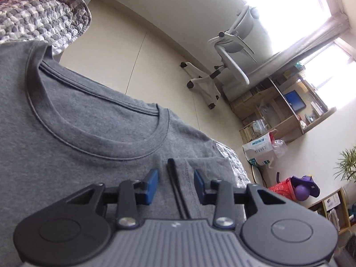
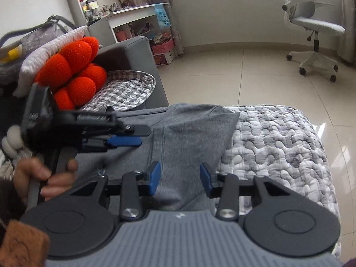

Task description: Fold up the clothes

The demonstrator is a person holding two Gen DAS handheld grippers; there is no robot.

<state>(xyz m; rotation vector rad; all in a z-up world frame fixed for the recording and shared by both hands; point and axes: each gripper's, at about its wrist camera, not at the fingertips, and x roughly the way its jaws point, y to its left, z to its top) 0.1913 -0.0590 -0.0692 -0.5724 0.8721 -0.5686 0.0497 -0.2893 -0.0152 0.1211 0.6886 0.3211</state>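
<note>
A grey T-shirt point(image 1: 89, 138) lies flat on a quilted grey-and-white cover point(image 2: 273, 138). Its round collar point(image 1: 44, 111) fills the left wrist view. One sleeve point(image 2: 195, 129) is folded inward over the body. My left gripper point(image 1: 176, 184) hovers open just below the collar, over the folded sleeve's hem, its blue pads point(image 1: 153, 184) apart with no cloth pinched. In the right wrist view that left gripper point(image 2: 140, 136) appears side-on, held by a hand point(image 2: 51, 175). My right gripper point(image 2: 180, 179) is open above the folded sleeve, nothing between its fingers.
An orange plush cushion point(image 2: 75, 71) and a round checked cushion point(image 2: 126, 91) sit at the sofa's far end by a grey armrest point(image 2: 133, 53). Beyond the cover's edge are tiled floor point(image 2: 222, 71), a white office chair point(image 2: 316, 33) and cluttered shelves point(image 2: 133, 6).
</note>
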